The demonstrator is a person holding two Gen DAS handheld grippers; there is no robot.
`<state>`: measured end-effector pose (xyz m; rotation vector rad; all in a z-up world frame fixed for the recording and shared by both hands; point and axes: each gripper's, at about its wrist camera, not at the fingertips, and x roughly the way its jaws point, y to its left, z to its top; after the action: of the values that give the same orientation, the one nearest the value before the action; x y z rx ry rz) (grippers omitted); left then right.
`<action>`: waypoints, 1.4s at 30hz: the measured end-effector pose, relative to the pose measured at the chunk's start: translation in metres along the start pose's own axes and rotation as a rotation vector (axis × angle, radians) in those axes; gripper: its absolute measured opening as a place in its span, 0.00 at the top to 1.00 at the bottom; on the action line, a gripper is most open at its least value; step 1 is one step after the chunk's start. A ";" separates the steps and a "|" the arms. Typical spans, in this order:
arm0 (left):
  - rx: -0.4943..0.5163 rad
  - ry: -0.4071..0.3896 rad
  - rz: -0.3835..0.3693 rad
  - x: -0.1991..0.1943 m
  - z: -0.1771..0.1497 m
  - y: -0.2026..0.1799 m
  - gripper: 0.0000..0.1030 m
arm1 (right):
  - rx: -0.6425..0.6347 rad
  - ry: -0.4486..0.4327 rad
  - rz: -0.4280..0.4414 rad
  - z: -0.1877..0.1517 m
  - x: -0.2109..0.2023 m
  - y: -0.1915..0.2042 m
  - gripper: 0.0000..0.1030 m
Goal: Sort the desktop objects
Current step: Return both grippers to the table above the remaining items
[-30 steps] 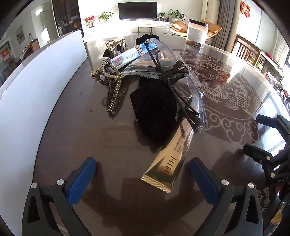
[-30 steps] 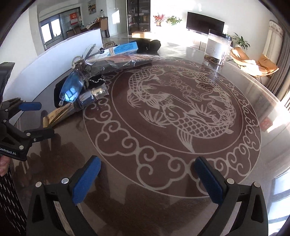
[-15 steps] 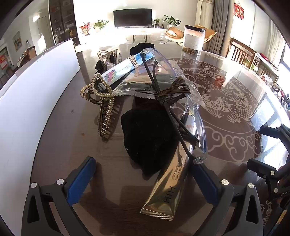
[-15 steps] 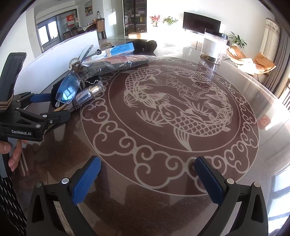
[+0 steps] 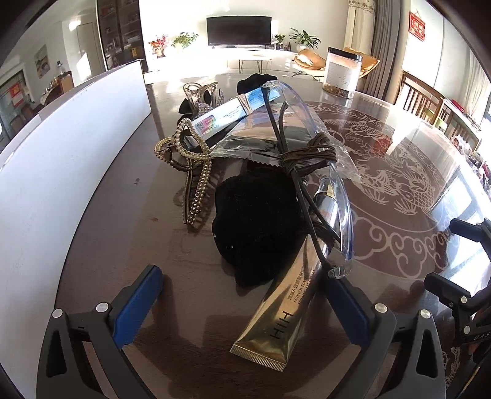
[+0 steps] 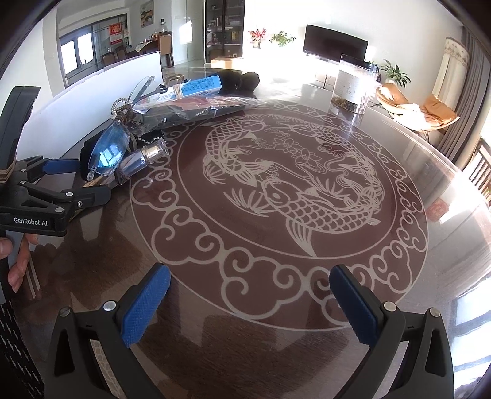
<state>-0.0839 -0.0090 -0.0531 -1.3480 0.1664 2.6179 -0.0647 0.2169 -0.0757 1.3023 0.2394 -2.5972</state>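
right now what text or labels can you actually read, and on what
"HIH" on the gold tube; the smaller print above it is too blurred to read.
"GenRobot.AI" on the left gripper body, seen from the right wrist view.
Blue and white box: print too small to read.
Clear jar label: too small.
Red wall hanging: unreadable.

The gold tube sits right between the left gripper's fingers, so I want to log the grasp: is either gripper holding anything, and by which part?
Nothing is held. The left gripper is open around the gold tube; the right gripper is open over the bare table.
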 end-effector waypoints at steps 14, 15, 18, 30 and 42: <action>0.000 0.001 0.001 0.002 0.000 0.001 0.00 | 0.028 0.015 0.033 0.001 0.003 -0.005 0.00; 0.000 0.001 0.001 0.002 0.000 0.001 0.00 | 0.026 0.012 0.027 0.000 0.003 -0.005 0.00; -0.001 0.000 0.001 0.000 0.000 0.002 0.00 | 0.031 0.004 -0.011 0.001 0.002 -0.004 0.00; -0.008 0.000 0.002 0.001 0.002 0.001 0.00 | 0.094 0.018 -0.007 0.000 0.003 -0.016 0.00; -0.037 -0.005 0.029 -0.002 -0.004 0.002 0.00 | 0.095 0.016 -0.006 -0.001 0.002 -0.015 0.00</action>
<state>-0.0798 -0.0119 -0.0533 -1.3614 0.1382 2.6608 -0.0697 0.2316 -0.0770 1.3557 0.1240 -2.6331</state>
